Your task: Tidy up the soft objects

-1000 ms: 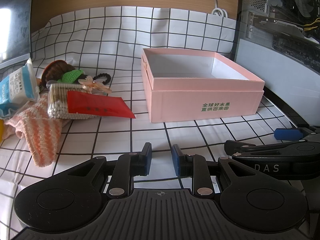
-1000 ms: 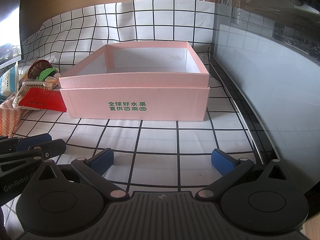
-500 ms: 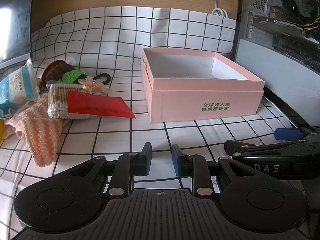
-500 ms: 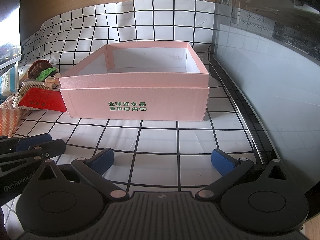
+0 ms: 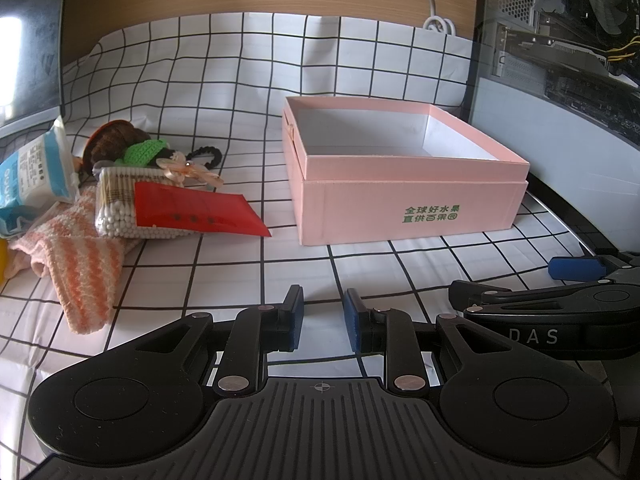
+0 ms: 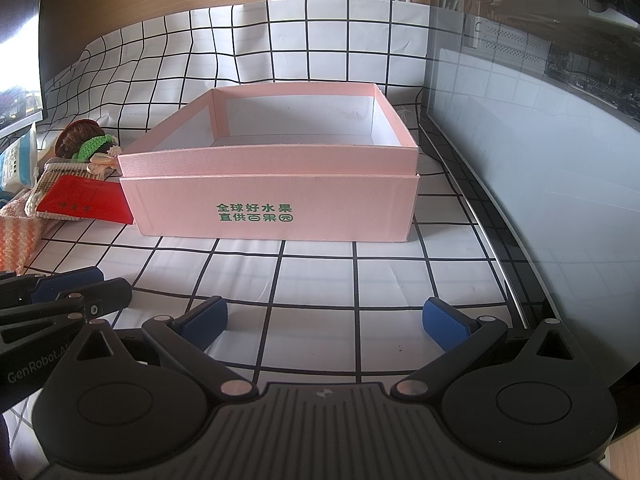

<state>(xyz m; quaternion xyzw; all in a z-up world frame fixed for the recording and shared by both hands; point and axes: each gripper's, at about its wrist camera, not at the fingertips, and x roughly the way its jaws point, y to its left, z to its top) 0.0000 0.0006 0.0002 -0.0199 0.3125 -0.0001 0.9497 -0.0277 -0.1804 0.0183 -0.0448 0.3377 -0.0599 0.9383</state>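
Pink box (image 5: 408, 196) sits empty; the soft pile (image 5: 116, 196) lies well to its left. We judge nothing is sorted yet. Left gripper (image 5: 322, 316) stands narrowly apart, right gripper (image 6: 324, 316) wide apart, both holding nothing. Next, we reach left for the striped cloth (image 5: 86, 268).

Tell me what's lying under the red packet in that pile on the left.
The red packet lies on a clear bag of cotton swabs, which rests on a pink striped cloth. Whatever sits beneath the bag's middle is covered.

A black-gridded white cloth (image 5: 224, 80) covers the table, a computer case (image 5: 560, 20) standing at its edge
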